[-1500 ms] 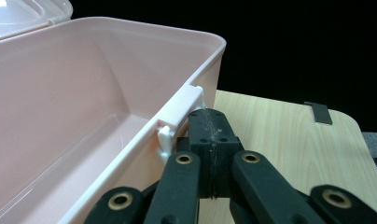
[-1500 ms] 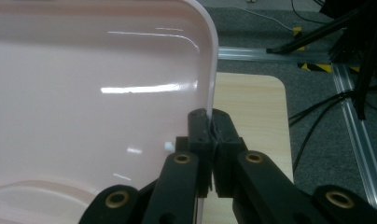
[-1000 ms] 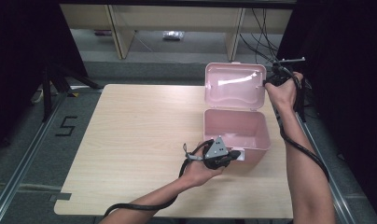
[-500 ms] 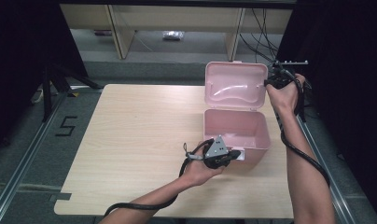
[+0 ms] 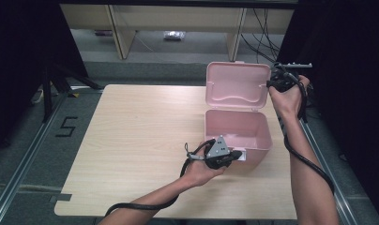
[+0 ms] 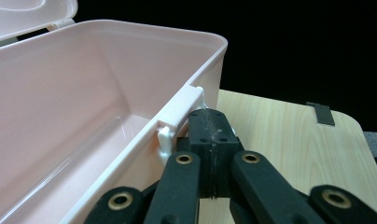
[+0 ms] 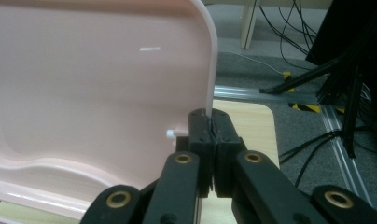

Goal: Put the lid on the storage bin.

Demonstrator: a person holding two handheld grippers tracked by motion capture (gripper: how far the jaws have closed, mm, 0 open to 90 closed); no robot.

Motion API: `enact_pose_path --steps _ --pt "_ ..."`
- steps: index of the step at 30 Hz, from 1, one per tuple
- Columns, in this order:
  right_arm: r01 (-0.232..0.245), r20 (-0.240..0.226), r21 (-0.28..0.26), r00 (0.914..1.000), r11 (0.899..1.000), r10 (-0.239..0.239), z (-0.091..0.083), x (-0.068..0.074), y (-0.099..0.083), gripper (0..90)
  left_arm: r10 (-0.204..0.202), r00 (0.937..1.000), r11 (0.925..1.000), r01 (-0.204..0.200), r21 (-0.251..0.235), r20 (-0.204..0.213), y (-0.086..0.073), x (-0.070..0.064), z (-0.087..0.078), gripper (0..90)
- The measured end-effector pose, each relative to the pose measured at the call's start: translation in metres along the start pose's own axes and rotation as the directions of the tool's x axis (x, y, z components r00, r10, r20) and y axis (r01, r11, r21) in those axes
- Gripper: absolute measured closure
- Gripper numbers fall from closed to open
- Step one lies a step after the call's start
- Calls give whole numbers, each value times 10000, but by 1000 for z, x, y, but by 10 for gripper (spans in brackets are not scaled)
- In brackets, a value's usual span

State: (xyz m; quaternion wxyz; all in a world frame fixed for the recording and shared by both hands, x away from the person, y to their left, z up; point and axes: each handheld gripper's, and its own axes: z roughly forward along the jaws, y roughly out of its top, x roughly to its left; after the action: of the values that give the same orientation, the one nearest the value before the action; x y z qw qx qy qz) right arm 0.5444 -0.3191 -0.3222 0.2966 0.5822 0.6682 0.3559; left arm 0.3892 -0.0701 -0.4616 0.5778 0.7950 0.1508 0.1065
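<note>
Lid (image 7: 98,84) edge buried between right jaws.

A pale pink plastic box (image 5: 238,131) is sitting open at the right side of the wooden table, its glossy interior showing bare. Its hinged lid (image 5: 237,86) is standing upright along the far edge. A white latch (image 6: 179,114) is hanging on the near wall.

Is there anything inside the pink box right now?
No, the high view shows the pink box with its lid raised and only bare pink floor inside.
</note>
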Motion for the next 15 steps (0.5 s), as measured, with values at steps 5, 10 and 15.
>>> enact_pose_path --steps 5,10,15 --pt "-32 -113 -275 9999 9996 28 -2 0 -3 899 -2 10000 10000 2 2 3 0 0 0 899" --pt "33 -53 -330 10000 9994 -34 -6 1 -5 900 3 10000 10000 -3 3 5 0 0 0 899" --pt "-146 -6 -375 9999 9992 146 -10 4 -8 900 8 10000 10000 -8 22 -4 0 0 0 899"
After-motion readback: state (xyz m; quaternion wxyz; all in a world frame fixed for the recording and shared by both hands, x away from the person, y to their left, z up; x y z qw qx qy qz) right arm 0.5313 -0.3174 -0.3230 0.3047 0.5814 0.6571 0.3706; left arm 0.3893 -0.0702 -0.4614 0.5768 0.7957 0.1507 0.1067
